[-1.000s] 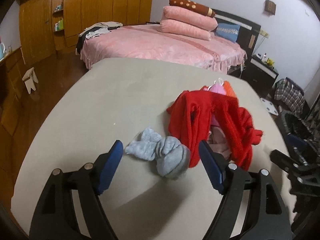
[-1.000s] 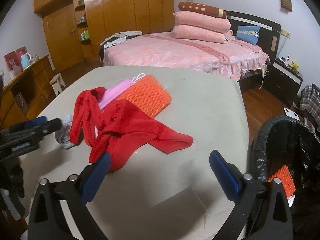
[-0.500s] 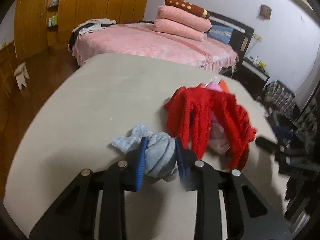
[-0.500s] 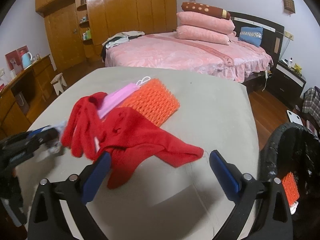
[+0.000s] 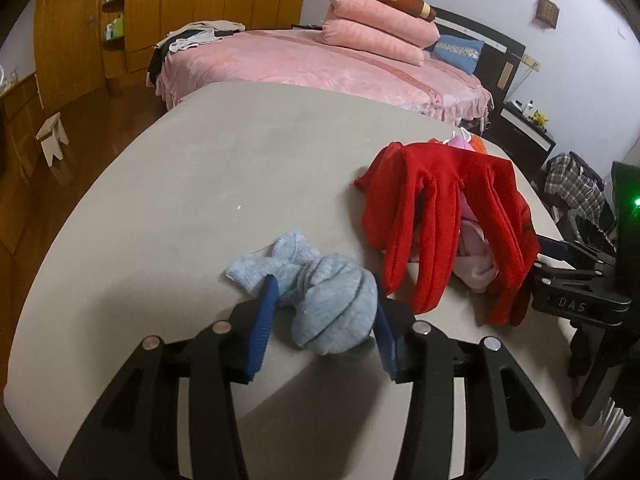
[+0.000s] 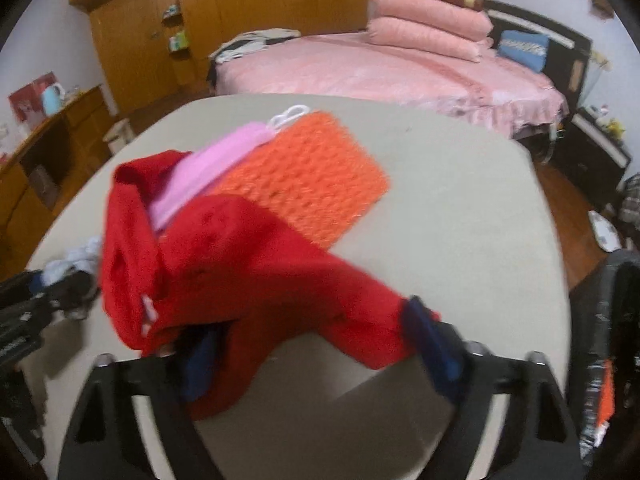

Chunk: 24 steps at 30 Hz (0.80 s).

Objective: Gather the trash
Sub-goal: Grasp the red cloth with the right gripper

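Grey knitted sock bundle [image 5: 332, 300], twisted, lumpy, ribbed

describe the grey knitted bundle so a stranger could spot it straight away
On the beige table before the pink bed, look to the left of the red garment heap. The pale grey-blue ribbed knit bundle, twisted into a ball, sits between the left gripper fingers.

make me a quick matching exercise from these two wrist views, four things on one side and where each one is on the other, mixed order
Things:
1. grey sock bundle
2. red garment
3. orange mesh pad
4. pink pillows

Places:
A. stacked on the bed
B. between the left tool's pads
C. flat on the table, partly under the red cloth
D. draped between the right tool's fingers

Pairs: 1-B, 2-D, 3-C, 4-A
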Each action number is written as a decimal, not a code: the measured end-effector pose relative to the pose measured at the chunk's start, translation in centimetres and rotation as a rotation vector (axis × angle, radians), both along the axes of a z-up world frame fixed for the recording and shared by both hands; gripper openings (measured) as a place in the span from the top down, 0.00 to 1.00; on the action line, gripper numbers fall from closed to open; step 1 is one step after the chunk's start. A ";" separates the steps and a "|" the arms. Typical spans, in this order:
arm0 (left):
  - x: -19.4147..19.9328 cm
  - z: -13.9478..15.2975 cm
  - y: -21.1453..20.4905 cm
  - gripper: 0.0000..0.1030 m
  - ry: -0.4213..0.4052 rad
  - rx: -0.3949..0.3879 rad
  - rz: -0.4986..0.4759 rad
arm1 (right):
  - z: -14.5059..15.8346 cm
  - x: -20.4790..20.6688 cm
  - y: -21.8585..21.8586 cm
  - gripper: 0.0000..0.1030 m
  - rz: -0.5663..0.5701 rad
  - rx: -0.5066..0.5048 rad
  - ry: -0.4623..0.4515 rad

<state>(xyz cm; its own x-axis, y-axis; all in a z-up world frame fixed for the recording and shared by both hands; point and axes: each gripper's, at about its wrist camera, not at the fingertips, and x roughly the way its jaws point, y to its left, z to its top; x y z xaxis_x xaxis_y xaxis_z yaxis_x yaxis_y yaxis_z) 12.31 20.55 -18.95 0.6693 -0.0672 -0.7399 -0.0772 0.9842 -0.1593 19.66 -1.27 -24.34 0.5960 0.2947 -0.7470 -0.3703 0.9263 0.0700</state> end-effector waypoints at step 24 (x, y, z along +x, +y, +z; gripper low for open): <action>-2.5 6.0 -6.2 0.68 -0.134 -0.002 -0.102 | 8.2 -7.4 -3.8 0.84 0.073 0.209 -0.049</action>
